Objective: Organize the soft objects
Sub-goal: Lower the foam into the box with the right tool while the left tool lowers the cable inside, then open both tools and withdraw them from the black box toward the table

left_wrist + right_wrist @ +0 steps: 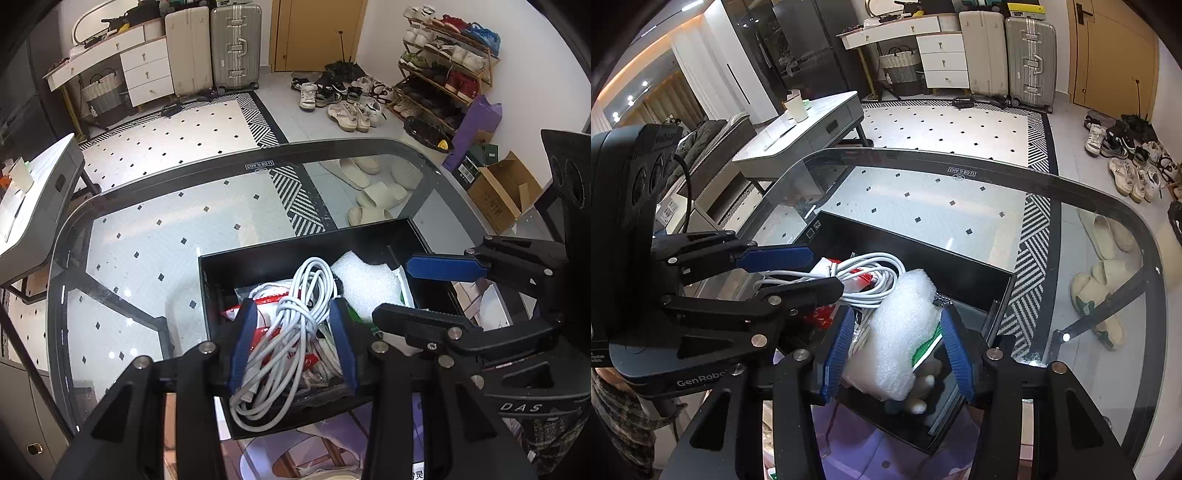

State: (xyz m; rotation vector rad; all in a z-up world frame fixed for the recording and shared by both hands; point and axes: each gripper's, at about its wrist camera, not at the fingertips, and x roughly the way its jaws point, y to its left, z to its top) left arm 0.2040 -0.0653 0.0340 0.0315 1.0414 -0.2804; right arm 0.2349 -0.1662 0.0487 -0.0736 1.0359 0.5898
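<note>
A black open box (258, 258) stands on the glass table (147, 229) and holds soft items. In the left wrist view a coiled white cable (295, 317) lies over red-and-white packets (266, 332). My left gripper (291, 343) is open, its blue pads on either side of the cable with a gap on the right. Beside it, a white bubble-wrap roll (897, 332) rests in the box between the blue pads of my open right gripper (897, 354), with a gap at the right pad. Each gripper also shows in the other view: left gripper (820, 271), right gripper (391, 291).
A small pale plush (919, 391) and a green-edged item (929, 341) lie under the bubble wrap. Slippers (373, 195) show through the glass. A grey side table (812, 125) stands to the left, shoes (347, 99) and suitcases (236, 44) beyond.
</note>
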